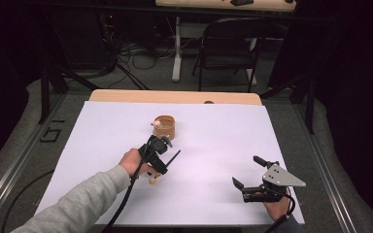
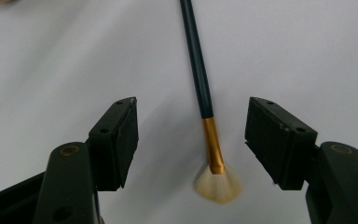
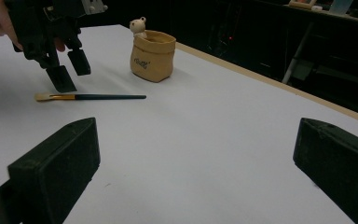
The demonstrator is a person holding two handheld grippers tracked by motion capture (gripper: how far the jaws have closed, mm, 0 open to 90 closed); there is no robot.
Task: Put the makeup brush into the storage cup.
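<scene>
Left gripper view: left gripper (image 2: 193, 135) jaws spread, straddling the fan brush (image 2: 210, 149) flat on white table (image 2: 51, 56), not touching. Right gripper (image 3: 196, 163) spread, idle.

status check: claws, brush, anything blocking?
Left claw open, straddling the brush, pads clear of it. Right claw open, empty. Brush flat on the white table. Bear pouch stands apart; nothing blocking.

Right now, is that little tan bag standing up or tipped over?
Upright: the tan bag stands on its base on the white table, mouth up.
</scene>
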